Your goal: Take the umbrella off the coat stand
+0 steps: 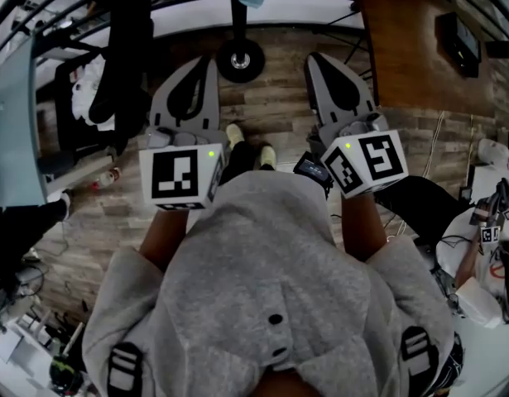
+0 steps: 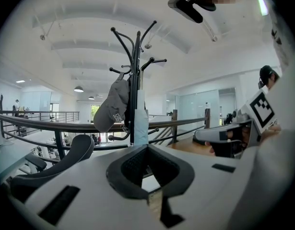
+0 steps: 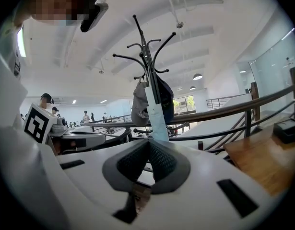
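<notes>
Left gripper view: cap [image 2: 111,111] on coat stand [image 2: 133,75], lettering unreadable; left tongs [image 2: 147,146], right tongs [image 3: 148,142] closed, empty.

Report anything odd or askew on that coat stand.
Nothing stands out. The coat stand is upright, a grey cap hangs on one side of it, and the pale blue umbrella hangs straight down beside the pole.

Head view looks steeply down; both gripper views face the coat stand [image 2: 133,80]

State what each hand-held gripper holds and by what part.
Nothing: left hand-held gripper and right hand-held gripper are shut and empty; the pale blue folded umbrella hangs on the black coat stand.
</notes>
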Available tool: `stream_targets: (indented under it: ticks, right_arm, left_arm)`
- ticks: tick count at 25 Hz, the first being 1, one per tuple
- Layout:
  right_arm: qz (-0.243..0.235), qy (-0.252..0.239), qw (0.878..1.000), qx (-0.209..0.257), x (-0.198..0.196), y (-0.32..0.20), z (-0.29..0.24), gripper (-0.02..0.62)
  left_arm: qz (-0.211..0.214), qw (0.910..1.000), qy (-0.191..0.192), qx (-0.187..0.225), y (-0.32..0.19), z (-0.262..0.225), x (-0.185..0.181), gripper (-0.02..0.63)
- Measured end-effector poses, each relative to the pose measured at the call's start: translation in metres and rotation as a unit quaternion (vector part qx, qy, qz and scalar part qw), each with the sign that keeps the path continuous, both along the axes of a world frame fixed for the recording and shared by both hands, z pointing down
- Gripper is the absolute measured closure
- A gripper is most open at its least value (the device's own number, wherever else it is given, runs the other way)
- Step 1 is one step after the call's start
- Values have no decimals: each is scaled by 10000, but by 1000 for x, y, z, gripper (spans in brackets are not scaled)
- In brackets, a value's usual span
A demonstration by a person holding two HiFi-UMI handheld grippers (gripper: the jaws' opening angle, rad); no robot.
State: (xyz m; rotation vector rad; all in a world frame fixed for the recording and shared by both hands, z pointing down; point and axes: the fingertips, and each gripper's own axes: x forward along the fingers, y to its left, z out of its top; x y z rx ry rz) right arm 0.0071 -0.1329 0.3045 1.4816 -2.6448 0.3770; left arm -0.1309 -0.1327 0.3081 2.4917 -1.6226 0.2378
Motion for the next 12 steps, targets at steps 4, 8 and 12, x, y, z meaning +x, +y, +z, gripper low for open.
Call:
stream_targets:
  ticks: [4, 8, 12]
  right_arm:
    - [54, 25, 10000, -2, -5, -11, 0, 586]
    - [112, 44, 9999, -11, -10, -20, -2, 586]
    - [170, 121, 9998, -7, -14, -29, -4, 586]
  left_arm:
    - [44, 10000, -47, -7, -14, 2, -7, 592]
    - [92, 9999, 18, -129, -22, 4, -11, 592]
    - [176, 9997, 43, -137, -32, 5, -14, 592]
